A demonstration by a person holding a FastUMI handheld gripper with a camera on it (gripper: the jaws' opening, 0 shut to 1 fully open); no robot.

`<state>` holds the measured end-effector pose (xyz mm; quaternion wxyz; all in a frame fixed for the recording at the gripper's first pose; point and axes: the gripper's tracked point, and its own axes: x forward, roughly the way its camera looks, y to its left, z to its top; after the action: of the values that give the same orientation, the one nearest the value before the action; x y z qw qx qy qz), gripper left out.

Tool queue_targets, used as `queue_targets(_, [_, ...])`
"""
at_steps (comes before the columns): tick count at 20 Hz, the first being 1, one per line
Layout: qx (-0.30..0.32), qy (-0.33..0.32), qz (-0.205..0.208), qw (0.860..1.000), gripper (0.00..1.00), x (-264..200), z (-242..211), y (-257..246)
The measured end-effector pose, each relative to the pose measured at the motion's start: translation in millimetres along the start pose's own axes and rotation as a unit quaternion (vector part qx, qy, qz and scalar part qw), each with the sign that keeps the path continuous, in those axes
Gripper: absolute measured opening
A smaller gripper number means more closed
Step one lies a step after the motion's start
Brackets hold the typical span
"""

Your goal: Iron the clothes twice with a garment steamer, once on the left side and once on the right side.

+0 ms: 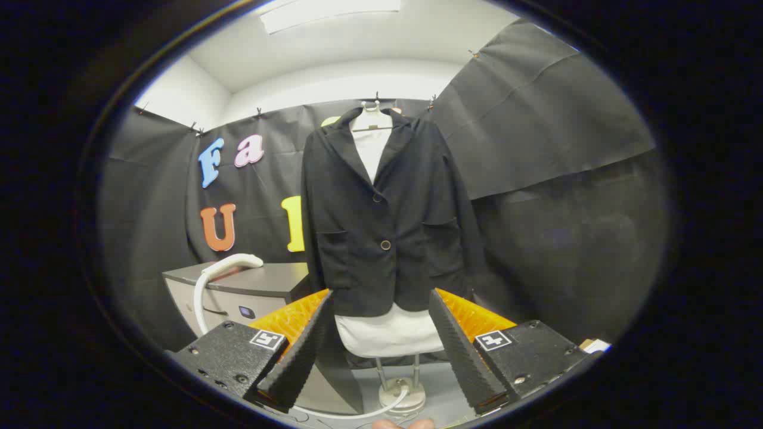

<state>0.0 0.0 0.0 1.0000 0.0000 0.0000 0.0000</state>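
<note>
Black cloth makes up the jacket (384,220), which hangs buttoned on a pale hanger (371,119) over a white dress form (387,335), straight ahead of the claw (381,345) and beyond its fingertips. The form's white hem shows below the jacket, between the two fingers, and its metal stand (402,390) drops to a round base. A white steamer head (235,263) lies on the grey tabletop (268,279) of a cabinet to the left of the jacket, well apart from the claw, with its white hose (199,301) curving down from it. A white cable runs past the stand's base. The claw is spread wide, holding nothing. A fingertip of a hand (402,424) shows just below the base.
</note>
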Motion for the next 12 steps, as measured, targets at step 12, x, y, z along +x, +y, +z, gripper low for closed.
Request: queue_targets(12, [0.012,0.035,0.078,0.996,1.0,8.6,19.1,-17.4])
